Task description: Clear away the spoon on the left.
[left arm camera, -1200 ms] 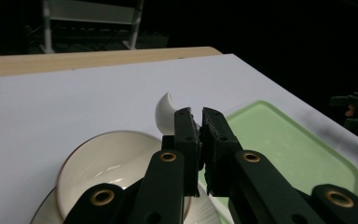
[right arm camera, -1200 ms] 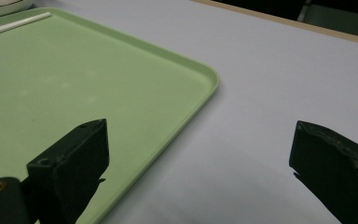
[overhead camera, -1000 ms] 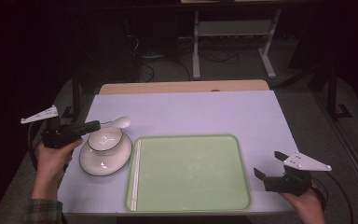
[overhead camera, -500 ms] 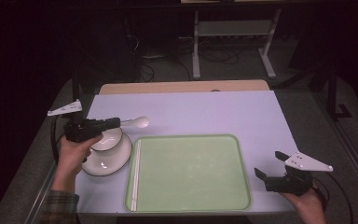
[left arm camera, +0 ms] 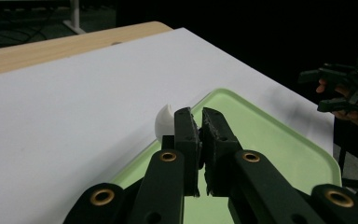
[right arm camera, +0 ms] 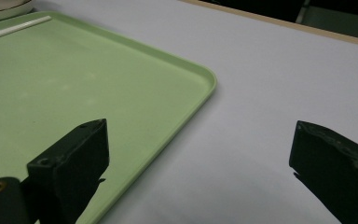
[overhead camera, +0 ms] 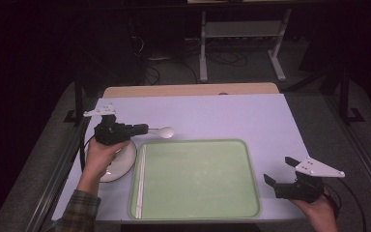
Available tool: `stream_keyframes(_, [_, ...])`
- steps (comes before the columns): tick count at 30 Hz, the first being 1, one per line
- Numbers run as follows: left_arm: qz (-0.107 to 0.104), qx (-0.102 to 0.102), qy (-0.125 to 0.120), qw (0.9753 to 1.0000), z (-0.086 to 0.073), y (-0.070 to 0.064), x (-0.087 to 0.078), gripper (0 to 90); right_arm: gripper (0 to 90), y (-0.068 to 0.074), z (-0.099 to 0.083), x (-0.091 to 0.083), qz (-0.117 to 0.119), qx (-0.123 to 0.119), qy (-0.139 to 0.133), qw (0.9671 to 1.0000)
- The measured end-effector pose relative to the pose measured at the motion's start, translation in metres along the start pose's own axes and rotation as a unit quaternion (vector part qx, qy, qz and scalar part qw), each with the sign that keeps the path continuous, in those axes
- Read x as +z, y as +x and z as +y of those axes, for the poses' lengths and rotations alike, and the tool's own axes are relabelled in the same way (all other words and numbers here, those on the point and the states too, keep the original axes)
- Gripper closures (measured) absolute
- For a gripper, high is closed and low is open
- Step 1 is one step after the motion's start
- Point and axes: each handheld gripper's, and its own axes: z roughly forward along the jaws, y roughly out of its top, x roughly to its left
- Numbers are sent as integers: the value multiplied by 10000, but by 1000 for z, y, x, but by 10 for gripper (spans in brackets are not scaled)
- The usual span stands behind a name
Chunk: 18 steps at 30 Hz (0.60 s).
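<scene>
One white spoon (overhead camera: pixel 164 131) is being clenched in the left tongs (overhead camera: pixel 142 128) near one plate (overhead camera: pixel 121 162) and one green tray (overhead camera: pixel 198 179); the right tongs (overhead camera: pixel 281 174) are hanging released over the desk (overhead camera: pixel 212 116)'s near right corner.

Both grippers are matte black. The left gripper (overhead camera: pixel 145 128) carries a pale grey three-cornered plate on top, and a dark cable trails from it off the table's edge. In the left gripper view its two jaws are flat black blocks with roughened inner faces, joined to rounded black links by brass-coloured rivets. The right gripper (overhead camera: pixel 281 172) bears the same grey plate, dotted with small holes, and a black cable curls away behind it; its jaws are blunt, square-ended blocks. The person's left forearm wears a plaid sleeve (overhead camera: pixel 79 211) in muted green and grey.
</scene>
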Motion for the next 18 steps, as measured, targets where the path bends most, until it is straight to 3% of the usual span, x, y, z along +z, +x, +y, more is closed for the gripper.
stream_keyframes(6, [-60, -38, 240, 9997, -4, -1, 27, 853, 39, 1, 0, 1, 25, -22, 6, 10000])
stream_keyframes(13, [-20, -168, 526, 9985, -21, 5, 50, 853, 39, 0, 0, 0, 19, -18, 6, 10000])
stream_keyframes(15, [-123, -327, 428, 9985, -27, 10, 53, 853, 39, 0, 0, 0, 17, -25, 13, 10000])
stream_keyframes(18, [-86, -394, 432, 9983, -29, 13, 52, 851, 39, -1, -1, 0, 16, -26, 10, 10000])
